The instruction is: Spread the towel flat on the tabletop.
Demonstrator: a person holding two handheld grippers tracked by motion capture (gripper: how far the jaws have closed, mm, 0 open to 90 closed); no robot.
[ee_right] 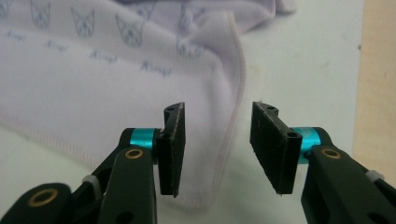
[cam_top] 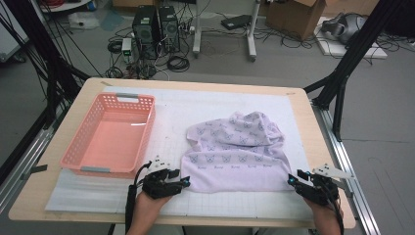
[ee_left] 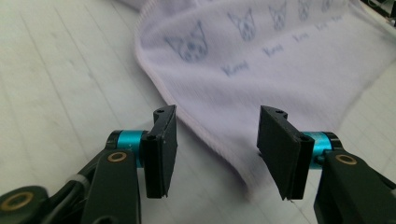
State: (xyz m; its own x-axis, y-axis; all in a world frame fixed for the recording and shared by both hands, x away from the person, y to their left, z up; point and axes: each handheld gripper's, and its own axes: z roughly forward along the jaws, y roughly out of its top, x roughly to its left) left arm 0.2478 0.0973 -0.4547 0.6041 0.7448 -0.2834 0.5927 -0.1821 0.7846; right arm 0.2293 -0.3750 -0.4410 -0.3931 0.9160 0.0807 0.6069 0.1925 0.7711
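Observation:
A pale lilac towel point(cam_top: 235, 152) printed with small dog faces lies crumpled on the white mat, its near edge folded flat. My left gripper point(cam_top: 185, 180) sits at the towel's near left corner. In the left gripper view its jaws point(ee_left: 217, 149) stand open, with the towel's hem point(ee_left: 233, 154) lying between them and neither pad pressing on it. My right gripper point(cam_top: 292, 178) is at the near right corner. In the right gripper view its jaws point(ee_right: 217, 147) are also open, astride the towel's edge point(ee_right: 231, 135) without touching it.
A pink plastic basket point(cam_top: 148, 132) stands empty on the left of the wooden table point(cam_top: 29, 196). The white gridded mat point(cam_top: 171, 117) covers most of the top. Beyond the far edge are computer towers point(cam_top: 156, 29), cables and a cardboard box point(cam_top: 293, 14) on the floor.

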